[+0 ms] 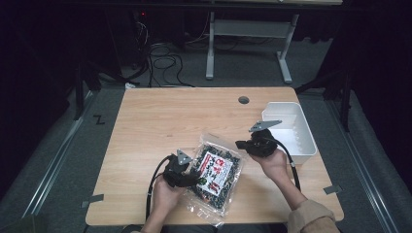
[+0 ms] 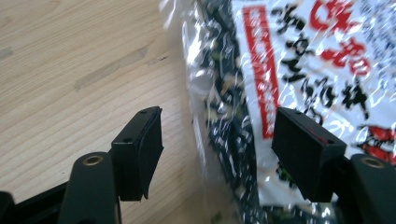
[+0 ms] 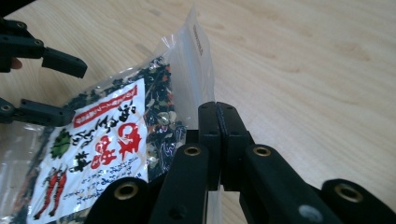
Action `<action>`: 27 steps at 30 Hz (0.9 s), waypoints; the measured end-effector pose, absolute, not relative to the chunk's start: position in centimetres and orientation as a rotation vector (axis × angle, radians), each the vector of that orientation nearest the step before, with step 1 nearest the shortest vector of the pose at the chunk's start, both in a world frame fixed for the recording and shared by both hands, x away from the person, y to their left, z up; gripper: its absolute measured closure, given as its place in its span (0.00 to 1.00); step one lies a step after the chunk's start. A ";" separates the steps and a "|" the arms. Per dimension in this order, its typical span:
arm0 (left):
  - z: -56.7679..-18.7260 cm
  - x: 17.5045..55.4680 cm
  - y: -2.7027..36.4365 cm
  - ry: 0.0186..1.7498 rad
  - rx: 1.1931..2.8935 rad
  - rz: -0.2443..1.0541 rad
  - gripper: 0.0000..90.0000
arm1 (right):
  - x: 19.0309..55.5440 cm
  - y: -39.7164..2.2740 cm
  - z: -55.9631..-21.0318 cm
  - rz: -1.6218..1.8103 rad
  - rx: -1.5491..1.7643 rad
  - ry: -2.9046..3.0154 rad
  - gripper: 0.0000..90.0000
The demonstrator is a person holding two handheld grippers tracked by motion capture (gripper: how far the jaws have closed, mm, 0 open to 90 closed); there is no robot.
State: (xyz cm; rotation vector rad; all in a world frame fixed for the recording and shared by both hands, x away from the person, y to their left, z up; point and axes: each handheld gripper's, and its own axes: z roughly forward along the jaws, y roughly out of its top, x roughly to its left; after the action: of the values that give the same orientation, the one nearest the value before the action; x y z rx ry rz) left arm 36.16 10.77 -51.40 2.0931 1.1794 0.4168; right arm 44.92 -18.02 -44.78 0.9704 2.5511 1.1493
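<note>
While I am watching from the high view, my left gripper (image 1: 193,178) is sitting at the near edge of the desk (image 1: 160,116), held in the left hand (image 1: 165,196), with its jaws standing wide apart. In the left gripper view one jaw is hovering over bare wood and the other over the printed label of the snack bag (image 2: 299,70), so the bag's clear side edge is lying between them; I cannot tell whether either jaw is touching it. The bag, a clear packet of dark mixed pieces with a white and red label, is lying flat on the desk near the front, between my two grippers. My right gripper (image 1: 239,144), held in the right hand (image 1: 275,164), is sitting just beyond the bag's far right corner. In the right gripper view its jaws are pressing tight together, and the bag's clear sealed edge is running up behind them; whether they are pinching the plastic I cannot tell. Farther right, a white bin (image 1: 303,145) is standing at the desk's right edge. Beyond that, a round cable hole (image 1: 243,100) is showing near the far edge.
</note>
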 end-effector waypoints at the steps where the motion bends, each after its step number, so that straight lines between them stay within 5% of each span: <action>1: -51.4 36.1 10.9 1.184 2.086 0.413 0.38 | 44.9 -18.1 -44.5 1.154 0.966 2.546 1.00; 27: -51.7 36.3 11.2 1.237 2.103 0.414 0.38 | 44.4 -18.5 -35.6 1.199 0.826 2.458 1.00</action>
State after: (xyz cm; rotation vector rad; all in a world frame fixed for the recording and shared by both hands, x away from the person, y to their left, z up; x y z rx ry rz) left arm 36.27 11.17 -51.75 2.1034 1.2365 0.4143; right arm 44.44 -18.54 -35.58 0.8262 2.4585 1.1990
